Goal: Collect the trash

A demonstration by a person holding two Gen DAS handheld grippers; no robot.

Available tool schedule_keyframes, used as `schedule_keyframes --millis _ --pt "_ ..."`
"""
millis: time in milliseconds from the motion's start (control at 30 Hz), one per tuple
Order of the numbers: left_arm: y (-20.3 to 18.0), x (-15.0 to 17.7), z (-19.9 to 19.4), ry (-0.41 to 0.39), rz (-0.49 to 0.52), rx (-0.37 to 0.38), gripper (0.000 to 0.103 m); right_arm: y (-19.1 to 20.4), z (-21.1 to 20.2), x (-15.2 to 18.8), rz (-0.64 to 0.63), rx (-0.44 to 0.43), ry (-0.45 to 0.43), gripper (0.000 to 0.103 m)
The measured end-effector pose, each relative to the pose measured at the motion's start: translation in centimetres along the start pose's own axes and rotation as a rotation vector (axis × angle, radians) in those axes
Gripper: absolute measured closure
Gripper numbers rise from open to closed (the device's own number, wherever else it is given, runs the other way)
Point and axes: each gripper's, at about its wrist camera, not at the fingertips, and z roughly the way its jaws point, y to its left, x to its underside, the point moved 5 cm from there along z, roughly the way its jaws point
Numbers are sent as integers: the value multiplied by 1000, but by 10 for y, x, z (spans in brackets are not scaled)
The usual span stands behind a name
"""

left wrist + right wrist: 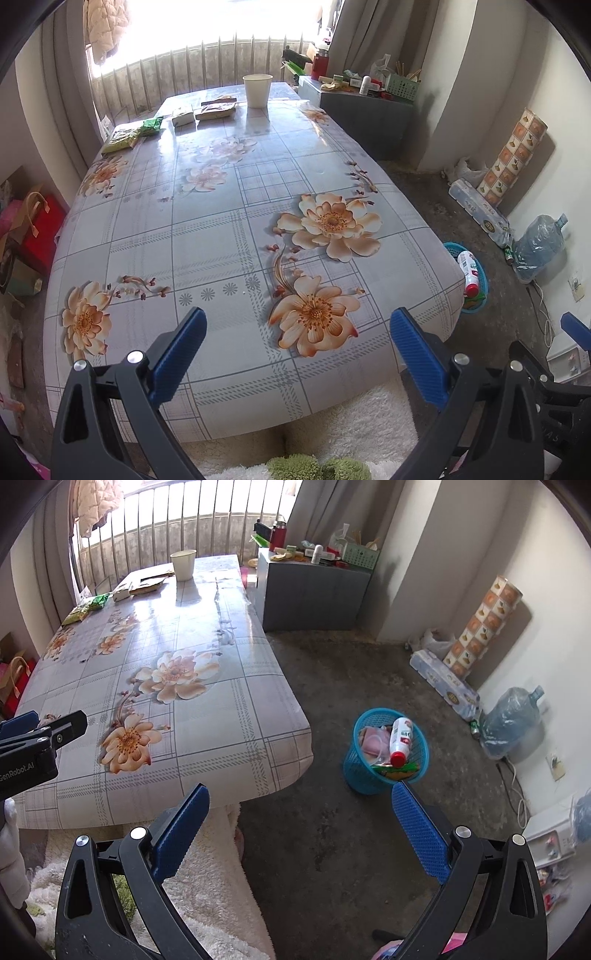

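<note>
A blue mesh trash basket (362,775) stands on the floor right of the table, holding a white bottle with a red cap (400,740) and wrappers; it also shows in the left wrist view (480,291). My left gripper (297,325) is open and empty over the near end of the flowered table (207,236). My right gripper (301,801) is open and empty above the floor beside the table's corner, short of the basket. At the table's far end lie a white paper cup (257,90), a brown packet (216,110), a small white box (183,117) and green packets (151,125).
A grey cabinet (314,594) with clutter stands past the table. A patterned roll (480,627), a tissue pack (443,686) and a water jug (509,720) line the right wall. Bags (33,229) sit left of the table. A fluffy white blanket (207,886) lies below the grippers.
</note>
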Motion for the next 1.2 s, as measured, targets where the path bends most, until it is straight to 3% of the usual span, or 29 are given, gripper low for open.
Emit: schedule_keyframes --millis 500,1200 --pt "5 -22 10 24 -9 21 6 9 2 -33 -63 48 7 8" --pt "17 -30 11 20 -28 21 6 20 1 -50 -134 77 9 8"
